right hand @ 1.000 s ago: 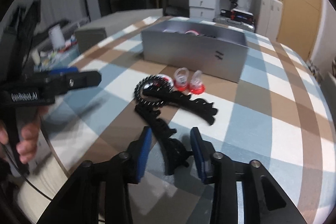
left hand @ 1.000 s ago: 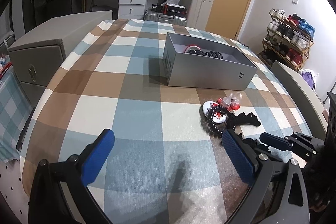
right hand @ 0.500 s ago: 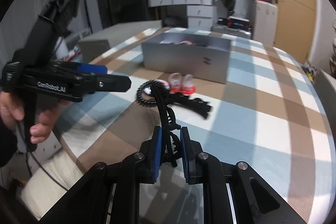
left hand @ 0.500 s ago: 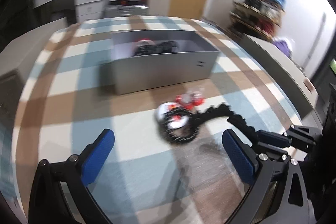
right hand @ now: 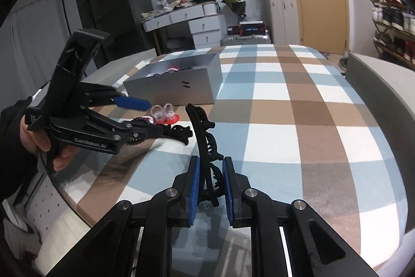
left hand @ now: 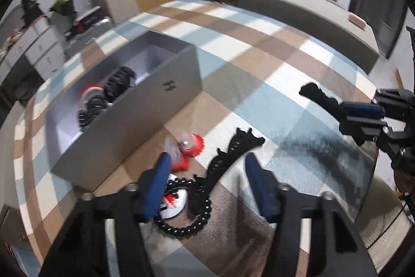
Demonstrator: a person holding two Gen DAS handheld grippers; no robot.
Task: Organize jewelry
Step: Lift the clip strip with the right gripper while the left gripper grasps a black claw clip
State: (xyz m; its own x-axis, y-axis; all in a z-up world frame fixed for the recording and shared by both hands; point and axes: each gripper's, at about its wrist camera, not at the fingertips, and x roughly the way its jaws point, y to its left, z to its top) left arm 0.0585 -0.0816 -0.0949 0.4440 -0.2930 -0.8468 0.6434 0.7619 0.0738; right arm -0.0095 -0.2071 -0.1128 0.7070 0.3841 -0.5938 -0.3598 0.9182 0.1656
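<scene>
Checked tablecloth (right hand: 285, 100), grey box (right hand: 181, 87) at back. Right gripper (right hand: 210, 181) clamped on a black clip (right hand: 205, 136), lifted off the cloth. Left gripper (left hand: 207, 181) half open, jaws just been closing, over bead bracelet (left hand: 186, 227) and second clip (left hand: 228, 155), gripping nothing.
</scene>
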